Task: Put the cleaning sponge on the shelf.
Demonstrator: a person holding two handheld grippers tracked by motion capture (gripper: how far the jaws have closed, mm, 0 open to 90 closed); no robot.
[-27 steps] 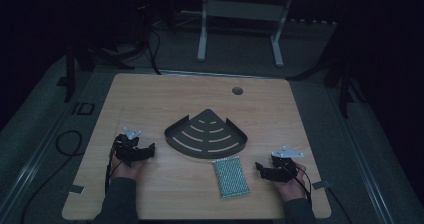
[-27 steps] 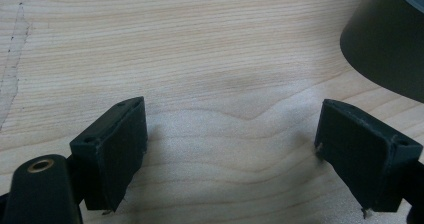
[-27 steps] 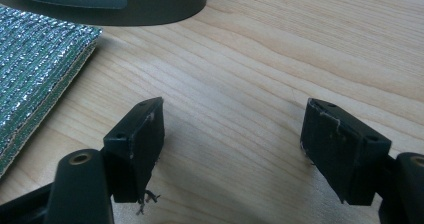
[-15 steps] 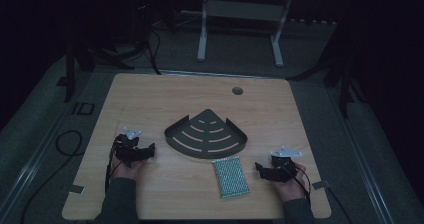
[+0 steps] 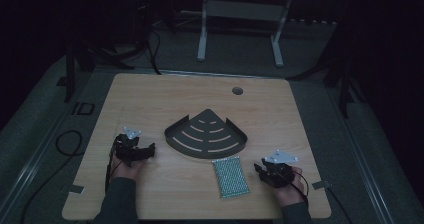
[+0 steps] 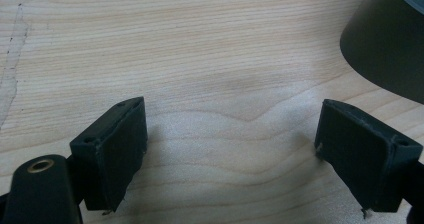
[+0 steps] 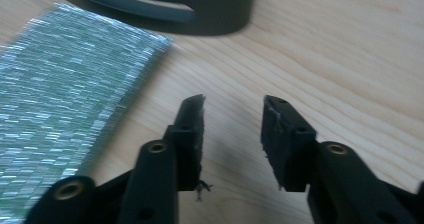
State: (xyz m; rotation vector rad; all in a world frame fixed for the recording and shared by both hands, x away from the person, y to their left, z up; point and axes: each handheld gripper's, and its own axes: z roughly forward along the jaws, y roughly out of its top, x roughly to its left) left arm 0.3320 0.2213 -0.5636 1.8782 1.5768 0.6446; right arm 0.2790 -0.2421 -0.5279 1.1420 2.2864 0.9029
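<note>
A dark fan-shaped slotted tray [image 5: 206,135] lies at the middle of the wooden table [image 5: 150,99]. In front of it, to the right, a glittery green-silver rectangular pad [image 5: 230,176] lies flat. My left gripper [image 5: 149,151] rests left of the tray, pointing toward it. Its jaws stand wide open [image 6: 230,154] over bare wood, with the tray's edge [image 6: 387,49] at the upper right. My right gripper [image 5: 260,170] sits just right of the pad. It is open [image 7: 233,129] with nothing between its jaws; the pad [image 7: 65,84] lies to its left and the tray [image 7: 200,14] beyond.
A round cable hole [image 5: 237,90] sits near the table's far edge. Tape pieces mark the front corners [image 5: 76,188] [image 5: 320,185]. A black cable [image 5: 60,144] loops on the floor at left. A white stand [image 5: 240,14] is behind the table.
</note>
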